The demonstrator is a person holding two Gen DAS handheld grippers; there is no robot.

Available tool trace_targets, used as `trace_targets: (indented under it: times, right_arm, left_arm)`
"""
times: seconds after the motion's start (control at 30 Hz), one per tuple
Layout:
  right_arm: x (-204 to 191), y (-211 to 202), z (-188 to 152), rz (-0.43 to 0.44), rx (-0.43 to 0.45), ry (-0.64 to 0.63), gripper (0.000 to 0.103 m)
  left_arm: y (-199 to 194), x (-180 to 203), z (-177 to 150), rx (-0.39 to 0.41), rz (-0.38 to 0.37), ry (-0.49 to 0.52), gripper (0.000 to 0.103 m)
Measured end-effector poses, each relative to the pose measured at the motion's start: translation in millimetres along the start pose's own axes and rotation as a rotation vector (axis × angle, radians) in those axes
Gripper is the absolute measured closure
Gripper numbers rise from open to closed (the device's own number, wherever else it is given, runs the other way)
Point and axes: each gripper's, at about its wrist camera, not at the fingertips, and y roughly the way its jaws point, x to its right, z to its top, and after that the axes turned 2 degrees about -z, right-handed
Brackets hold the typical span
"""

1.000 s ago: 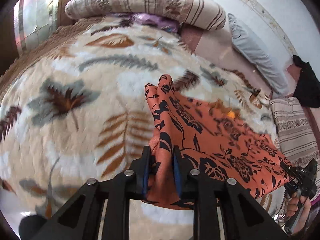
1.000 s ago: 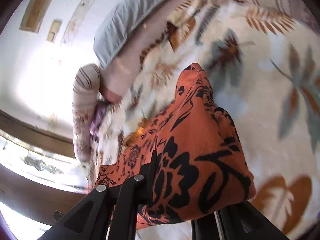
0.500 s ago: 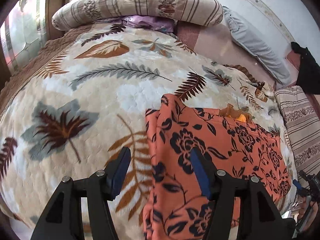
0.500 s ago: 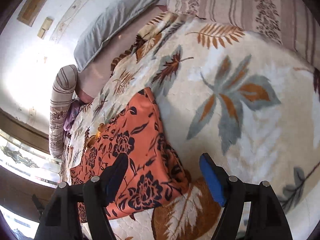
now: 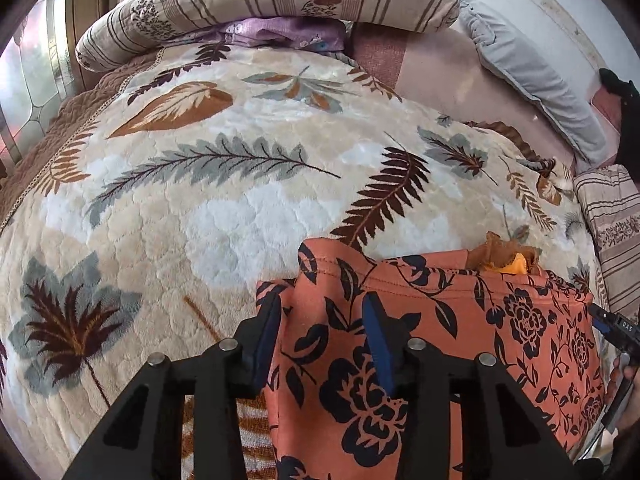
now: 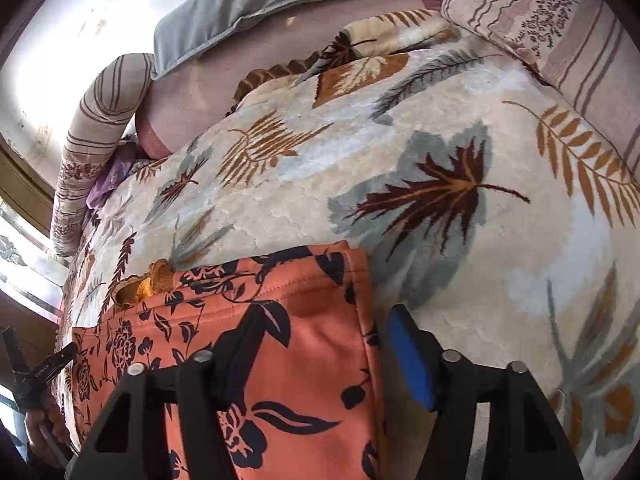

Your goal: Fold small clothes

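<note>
An orange garment with a black flower print [image 5: 460,344] lies flat on the leaf-patterned blanket [image 5: 224,208]. A small orange ruffled piece [image 5: 508,258] pokes out at its far edge. My left gripper [image 5: 320,320] is open, its fingers on either side of the garment's left corner, holding nothing. In the right wrist view the same garment [image 6: 272,344] lies with its right edge between the fingers of my right gripper [image 6: 324,340], which is open. The ruffled piece shows there too [image 6: 148,284]. The right gripper's tip shows at the left view's right edge [image 5: 616,328].
A striped bolster [image 5: 272,4] and purple cloth [image 5: 280,34] lie at the bed's head, with a grey pillow [image 5: 536,84] along the wall. A striped cushion [image 6: 560,28] sits at the bed's right side. A window [image 5: 28,92] stands at the left.
Both grippers have opened and let go of the garment. It was held up a second ago and now lies flat on the blanket, with both grippers low over its near corners.
</note>
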Motion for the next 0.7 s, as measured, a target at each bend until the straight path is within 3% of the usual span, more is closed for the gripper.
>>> trace_targets:
  times: [0.03,0.07,0.17,0.3,0.43,0.5,0.57,0.63,0.67,0.7]
  right_arm:
    - [-3,6,1,-0.023,-0.028,-0.017,0.074]
    - [-6,8,1,-0.051,-0.038,-0.031,0.078]
    - [-11,3,2,-0.099,-0.023,-0.063,0.095]
    - [-26,-29,2,-0.139,0.06,-0.127,0.097]
    - [-49,-66,8,-0.126,0.173,-0.188,0.097]
    - [-58,-64,16,-0.117,0.188,-0.19,0.097]
    - [-56,-38,24,-0.117,0.159,-0.177,0.097]
    - [-41,17,27,-0.153,-0.008,-0.135,0.095]
    - [-30,35,22,-0.177,-0.046,-0.089,0.093]
    - [-24,39,17,-0.163,-0.031,-0.063,0.092]
  left_arm:
    - [2,2,1,-0.005,0.01,0.016,0.075]
    - [5,3,2,-0.019,0.03,0.029,0.101]
    - [2,2,3,-0.002,0.023,0.017,0.1]
    - [-41,3,-3,0.121,0.009,0.017,0.1]
    - [-82,-5,-20,0.215,0.012,-0.014,0.1]
    - [-72,-13,-23,0.2,0.045,-0.025,0.1]
    - [-38,-22,-20,0.115,0.07,-0.039,0.1]
    - [3,-27,-17,0.004,0.097,-0.042,0.097]
    - [14,-26,-18,0.002,0.112,-0.032,0.093]
    - [17,-25,-17,0.012,0.112,-0.023,0.092]
